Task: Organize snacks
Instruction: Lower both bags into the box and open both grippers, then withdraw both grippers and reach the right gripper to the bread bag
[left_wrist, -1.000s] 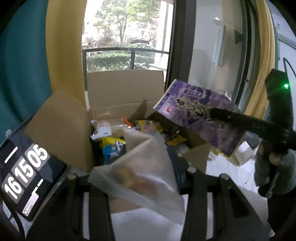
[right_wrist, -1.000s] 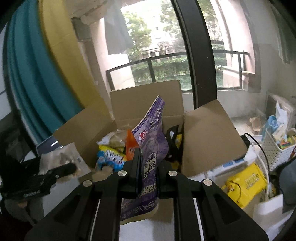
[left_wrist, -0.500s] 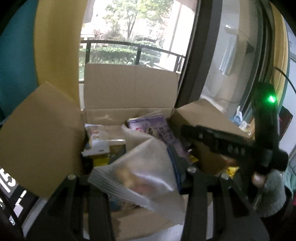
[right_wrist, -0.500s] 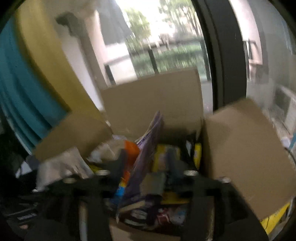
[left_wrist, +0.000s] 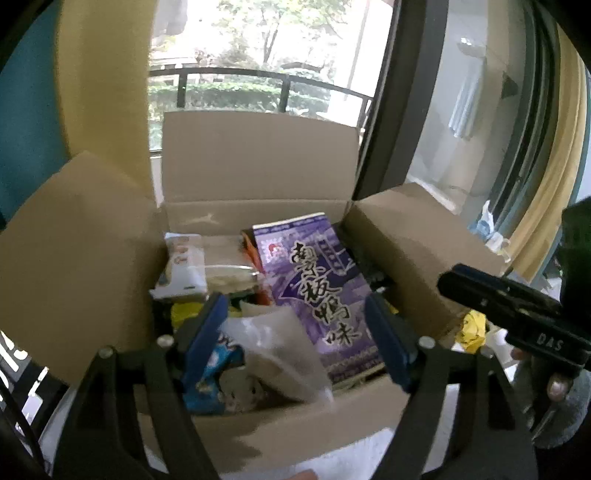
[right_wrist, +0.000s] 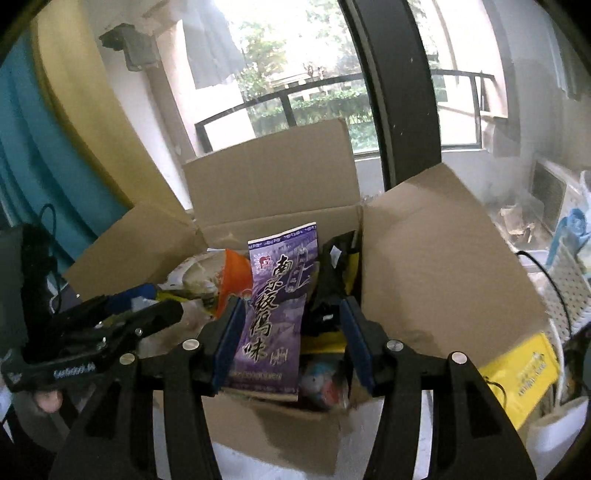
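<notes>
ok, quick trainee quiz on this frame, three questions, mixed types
1. True or false: the purple packet lies inside the cardboard box.
2. The left claw is: A) clamped on the clear bag, B) open with the clear bag between its fingers, C) out of view.
3. What colour are the pads on the right claw?

Key: 1 true; 2 B; 3 blue.

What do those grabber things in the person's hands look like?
Both are black plastic. The left gripper and right gripper each have two fingers lined with blue pads, held by silver screws. The right gripper's body has white letters on its side. The hand holding it wears a fuzzy grey sleeve.
</notes>
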